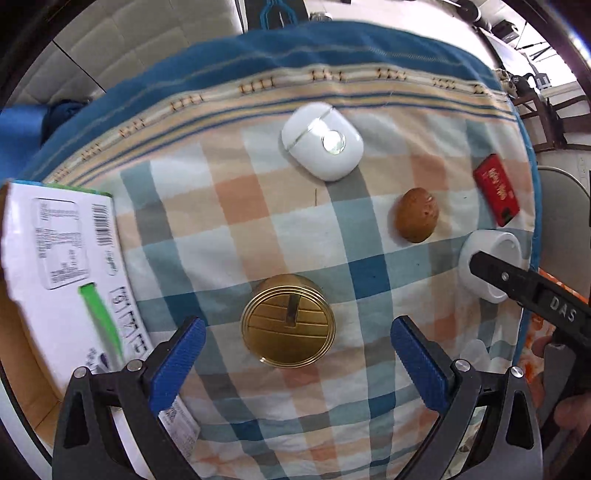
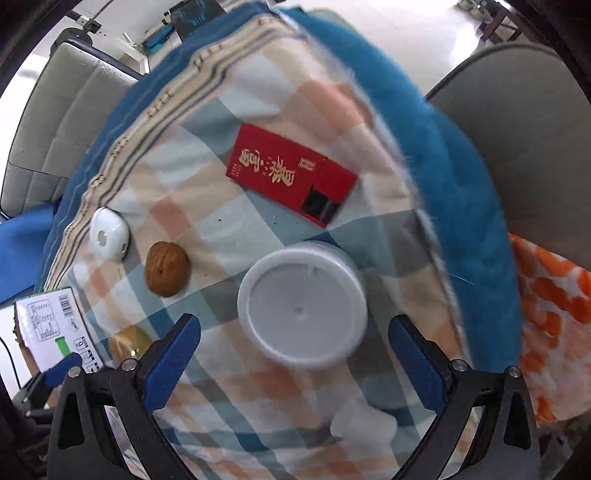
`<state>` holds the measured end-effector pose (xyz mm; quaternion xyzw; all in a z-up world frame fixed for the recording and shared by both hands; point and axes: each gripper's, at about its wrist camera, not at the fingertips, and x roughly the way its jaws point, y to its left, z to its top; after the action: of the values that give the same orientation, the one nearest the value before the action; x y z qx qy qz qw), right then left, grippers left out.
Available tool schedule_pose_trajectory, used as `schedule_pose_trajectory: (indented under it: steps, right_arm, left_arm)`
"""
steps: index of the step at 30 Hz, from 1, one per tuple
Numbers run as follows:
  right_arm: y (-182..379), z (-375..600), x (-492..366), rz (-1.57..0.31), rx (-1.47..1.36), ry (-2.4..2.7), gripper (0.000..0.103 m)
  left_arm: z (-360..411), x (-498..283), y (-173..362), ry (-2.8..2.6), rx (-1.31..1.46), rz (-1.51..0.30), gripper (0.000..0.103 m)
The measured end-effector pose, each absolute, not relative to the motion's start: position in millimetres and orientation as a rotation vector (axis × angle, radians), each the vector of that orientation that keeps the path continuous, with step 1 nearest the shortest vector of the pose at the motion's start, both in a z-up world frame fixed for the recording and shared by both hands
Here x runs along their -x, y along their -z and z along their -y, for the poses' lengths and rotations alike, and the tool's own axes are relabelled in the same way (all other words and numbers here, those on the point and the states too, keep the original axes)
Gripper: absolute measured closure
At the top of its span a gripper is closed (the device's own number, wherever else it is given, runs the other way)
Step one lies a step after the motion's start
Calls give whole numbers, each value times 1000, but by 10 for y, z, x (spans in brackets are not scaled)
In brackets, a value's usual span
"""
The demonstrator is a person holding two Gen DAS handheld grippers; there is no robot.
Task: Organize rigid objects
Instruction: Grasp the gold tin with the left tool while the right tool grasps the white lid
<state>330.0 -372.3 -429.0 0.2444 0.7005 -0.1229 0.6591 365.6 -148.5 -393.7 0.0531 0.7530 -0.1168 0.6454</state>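
Both jaws spread, nothing held: left gripper [image 1: 297, 341] is centred on gold tin [image 1: 288, 325], right gripper [image 2: 293, 341] on white lidded jar [image 2: 303, 306]; both judged stiff, light, slick-walled, best taken across the sides.

Pale floor [image 2: 413, 33] — quilted cream sofa [image 2: 62, 122], grey chair [image 2: 517, 129]

Black tool [image 1: 297, 354] frames, blue ribbed pads [image 1: 177, 363], silver screws.

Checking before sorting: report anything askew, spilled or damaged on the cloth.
Nothing is spilled or visibly damaged. The red box lies skewed to the cloth's checks near the edge. The gold tin, walnut, white jar and white case simply lie scattered and apart.
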Motion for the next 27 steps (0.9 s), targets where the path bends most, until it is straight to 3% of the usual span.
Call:
schedule_pose_trajectory:
  steps: [3,5,7,9,10,15,17,21,25,27]
  right_arm:
    - [4427,3723,-3351,-1607,-518,317,20]
    - [4448,3724,-3361,-1602,-515,328,21]
    - [4433,3700,-3369,-1608,-478,324,29]
    - [4424,3638,-3355,-1630,-448,284,29]
    - [4428,3600,-3326,-1650,-438,264,29]
    - [4495,3376,-3165,-1720,-381,168,29]
    - [4518,3359,-3158,-1718,-368,173,29]
    - [4577,3351,-3205,-1740,-391,195,25]
    - [4642,3269,-3303,-1766,-325,213,24]
    - [4664,3163,-3337,-1775,-281,222,25]
  left_arm:
    - [1468,-3666,4127,254,-112,-1752,0]
    - [1468,-3649,4224,244,-129,-1767,0]
    - [1476,-3624,4292,239,-148,-1768,1]
    - [1485,-3593,4330,240,-161,-1756,23]
    - [1482,-3572,4349,236,-169,-1757,40]
    - [1442,-3424,4397,249,-144,-1759,40]
    - [1470,-3395,4443,262,-166,-1761,32]
    - [1574,-3368,4498,267,-227,-1777,27]
    - [1663,-3302,4551,238,-233,-1760,28]
    - [1671,-3266,4536,229,-242,-1741,34]
